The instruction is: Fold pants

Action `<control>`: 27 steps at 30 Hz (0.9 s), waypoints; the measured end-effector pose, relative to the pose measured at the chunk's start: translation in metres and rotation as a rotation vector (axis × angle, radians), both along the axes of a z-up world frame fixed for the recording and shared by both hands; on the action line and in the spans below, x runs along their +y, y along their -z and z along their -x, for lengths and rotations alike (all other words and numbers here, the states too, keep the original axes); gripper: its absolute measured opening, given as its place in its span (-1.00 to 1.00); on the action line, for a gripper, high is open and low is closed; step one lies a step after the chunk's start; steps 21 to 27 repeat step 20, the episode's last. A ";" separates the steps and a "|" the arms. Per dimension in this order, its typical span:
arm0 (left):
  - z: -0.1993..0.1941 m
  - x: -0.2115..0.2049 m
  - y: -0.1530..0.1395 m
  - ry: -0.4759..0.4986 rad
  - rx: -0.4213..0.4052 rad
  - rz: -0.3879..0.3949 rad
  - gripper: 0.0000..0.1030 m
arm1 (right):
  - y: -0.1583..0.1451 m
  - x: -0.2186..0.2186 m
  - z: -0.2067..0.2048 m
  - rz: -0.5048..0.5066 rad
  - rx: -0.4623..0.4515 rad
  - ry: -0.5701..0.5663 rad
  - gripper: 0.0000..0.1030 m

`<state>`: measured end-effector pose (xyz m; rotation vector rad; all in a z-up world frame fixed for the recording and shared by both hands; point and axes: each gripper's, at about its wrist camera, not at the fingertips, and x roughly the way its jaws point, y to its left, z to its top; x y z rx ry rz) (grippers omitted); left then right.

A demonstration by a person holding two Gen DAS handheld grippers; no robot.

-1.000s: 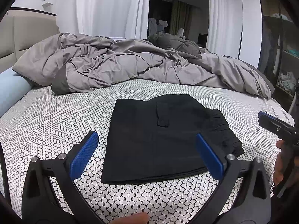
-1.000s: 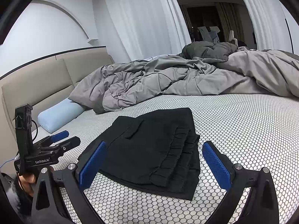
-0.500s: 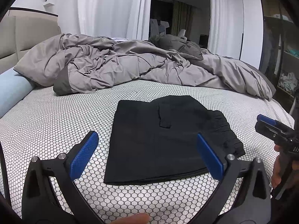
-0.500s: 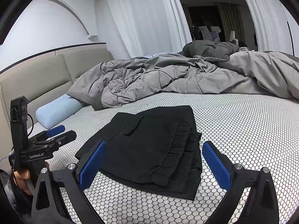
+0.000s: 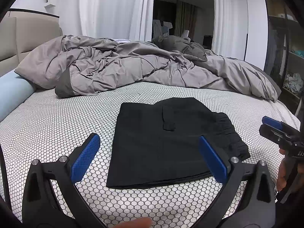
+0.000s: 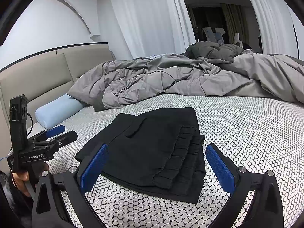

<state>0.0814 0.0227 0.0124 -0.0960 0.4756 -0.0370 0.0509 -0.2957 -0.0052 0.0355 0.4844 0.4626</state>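
The black pants (image 5: 167, 142) lie folded into a flat rectangle on the bed, elastic waistband at the right side; they also show in the right wrist view (image 6: 155, 148). My left gripper (image 5: 150, 157) is open and empty, held just short of the pants' near edge. My right gripper (image 6: 157, 163) is open and empty, over the waistband end. The right gripper shows at the right edge of the left wrist view (image 5: 279, 131). The left gripper shows at the left of the right wrist view (image 6: 57, 134).
The bed has a white sheet with a honeycomb pattern (image 5: 57, 125). A crumpled grey duvet (image 5: 133, 70) lies across the far side. A light blue bolster pillow (image 6: 57, 110) lies by the beige headboard (image 6: 47, 76). Shelves stand at the far right (image 5: 290, 66).
Both grippers have drawn back slightly and risen a little from the pants. The pants have not moved.
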 end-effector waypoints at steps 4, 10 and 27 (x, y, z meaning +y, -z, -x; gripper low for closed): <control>0.000 0.002 0.000 0.000 -0.001 0.000 0.99 | 0.000 0.000 -0.001 0.005 -0.002 -0.004 1.00; 0.000 0.001 0.000 0.000 -0.003 -0.001 0.99 | 0.000 0.001 0.000 0.015 -0.005 -0.007 1.00; 0.002 0.001 -0.003 -0.003 -0.011 -0.005 0.99 | 0.000 0.003 0.001 0.032 -0.013 -0.019 1.00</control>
